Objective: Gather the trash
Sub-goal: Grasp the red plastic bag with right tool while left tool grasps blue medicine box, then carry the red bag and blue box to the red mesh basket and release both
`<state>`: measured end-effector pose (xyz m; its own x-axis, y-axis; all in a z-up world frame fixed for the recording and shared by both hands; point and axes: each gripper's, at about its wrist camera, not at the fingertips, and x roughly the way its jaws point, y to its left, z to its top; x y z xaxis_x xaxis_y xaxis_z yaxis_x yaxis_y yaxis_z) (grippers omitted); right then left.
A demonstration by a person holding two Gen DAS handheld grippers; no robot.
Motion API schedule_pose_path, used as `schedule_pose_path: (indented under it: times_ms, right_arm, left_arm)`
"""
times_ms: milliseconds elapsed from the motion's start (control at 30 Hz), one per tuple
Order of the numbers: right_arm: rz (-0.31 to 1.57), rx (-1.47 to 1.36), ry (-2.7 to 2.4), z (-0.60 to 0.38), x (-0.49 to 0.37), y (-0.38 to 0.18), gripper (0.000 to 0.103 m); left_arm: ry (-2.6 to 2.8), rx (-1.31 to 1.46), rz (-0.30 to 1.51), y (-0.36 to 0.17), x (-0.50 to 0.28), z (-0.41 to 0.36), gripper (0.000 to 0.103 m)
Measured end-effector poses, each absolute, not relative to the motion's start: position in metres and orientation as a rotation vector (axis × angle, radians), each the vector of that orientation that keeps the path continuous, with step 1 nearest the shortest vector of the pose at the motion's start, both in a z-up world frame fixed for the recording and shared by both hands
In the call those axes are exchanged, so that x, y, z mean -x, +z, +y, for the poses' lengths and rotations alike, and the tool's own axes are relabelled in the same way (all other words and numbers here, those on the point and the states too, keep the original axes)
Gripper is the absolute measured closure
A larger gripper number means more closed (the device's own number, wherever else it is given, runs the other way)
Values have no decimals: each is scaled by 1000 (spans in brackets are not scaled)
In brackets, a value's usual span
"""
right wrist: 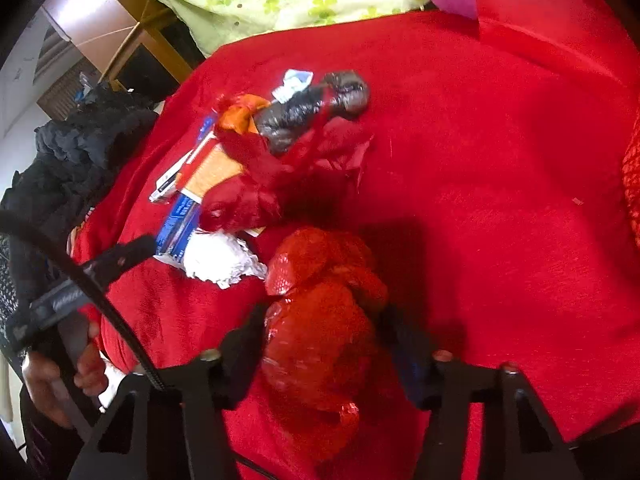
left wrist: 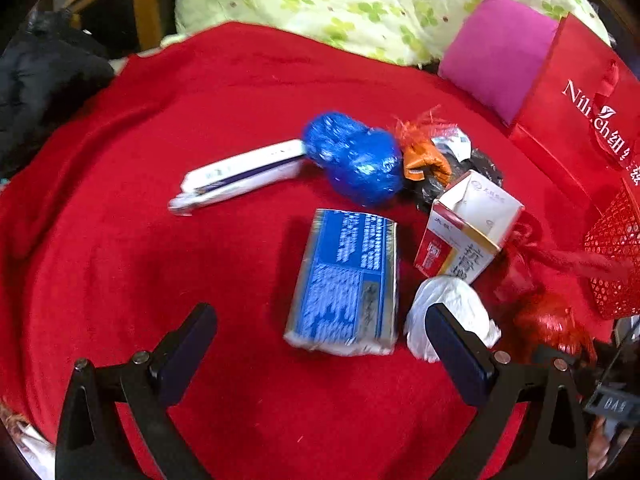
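Currently: right gripper (right wrist: 320, 344) clamped on red mesh wad (right wrist: 320, 320) at lower centre, pending lift-out; left gripper (left wrist: 320, 344) apart, nearest blue box (left wrist: 348, 280).

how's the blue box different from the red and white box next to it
The blue box lies flat on its broad face, long and thin; the red and white box sits tilted on a corner and looks squatter. The blue box is covered in white print; the other has an orange band and larger characters, with an end flap open. Both are cardboard packets on the red blanket.
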<state>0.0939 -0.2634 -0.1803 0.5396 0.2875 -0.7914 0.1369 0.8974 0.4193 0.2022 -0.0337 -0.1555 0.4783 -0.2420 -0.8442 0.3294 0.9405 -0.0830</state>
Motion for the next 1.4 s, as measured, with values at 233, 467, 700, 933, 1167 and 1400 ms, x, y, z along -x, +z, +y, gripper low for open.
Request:
schedule_pose_path:
  times_ms: [233,467,700,933,1167,1400]
  right_arm:
    - [974,-471,110,-269,-85,-182,57]
    - [908,-482,146,-281,-61,-162,57]
    - [788,-501,192,-293,-31,-128,57]
    - [555,-527,128,-342,0,-59,57]
    - [398,-550,-70,-412,32,-17,57]
    - [314,-631,-243,-482,50,-26,57]
  left_arm:
    - [-406,-83,1142,-184,-224,-50,41]
    - [-412,-6,1084,-166,-204,-29,43]
    - [-355,-7,974,-129,-170,-10,43]
    - [-477,-63,846,-63,-134,-43,43]
    - [-693,-96,764,-11,-104,-117,43]
    - [-886,-140,747,7,-88,-230,43]
